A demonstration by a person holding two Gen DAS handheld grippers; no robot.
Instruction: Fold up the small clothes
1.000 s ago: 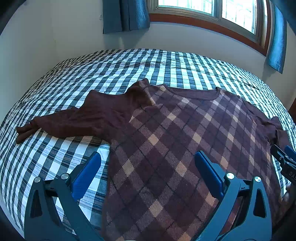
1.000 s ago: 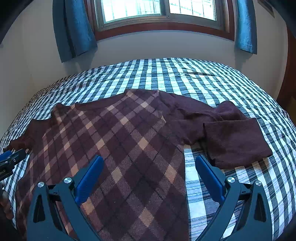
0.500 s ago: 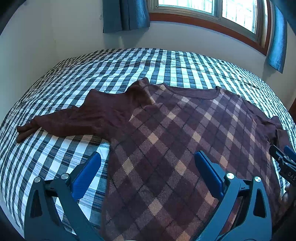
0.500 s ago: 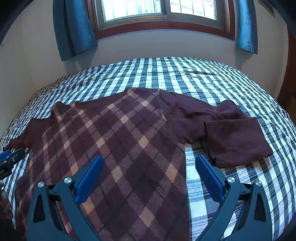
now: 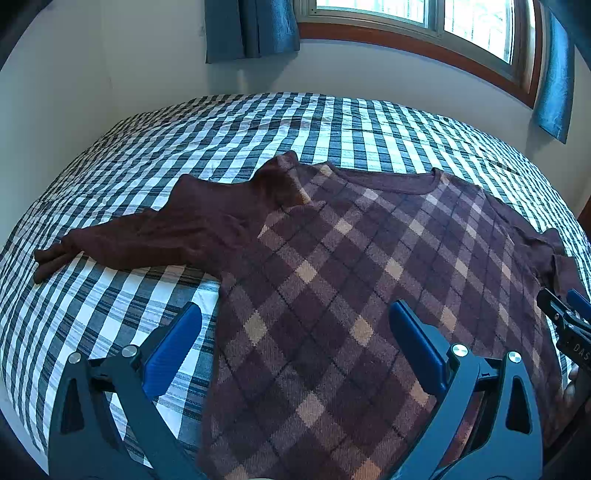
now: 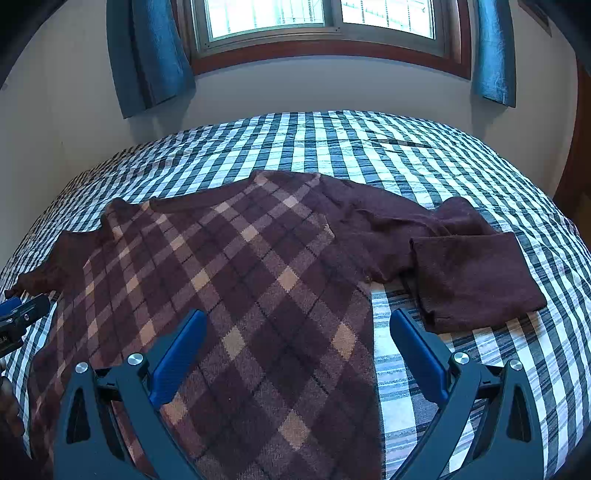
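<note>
Both sets of jaws stand wide apart, gripping nothing: the left gripper (image 5: 295, 334) and right gripper (image 6: 297, 339) hover over the hem of a knitted maroon argyle sweater (image 5: 354, 280), spread flat on the checked bedspread (image 5: 122, 295). Its right sleeve (image 6: 476, 275) lies folded back at frame right; blue curtains (image 6: 151, 51) flank the window (image 6: 317, 18) beyond.

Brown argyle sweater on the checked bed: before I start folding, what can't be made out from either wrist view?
- Bottom hem of the brown argyle knit sweater: cut off by the lower frame edge and the open left gripper; likewise behind the open right gripper.
- Cuff of the folded-back plain brown sleeve: tucked under the fold in the right wrist view.
- That same sleeve in the left wrist view: mostly cut off by the right edge.
</note>
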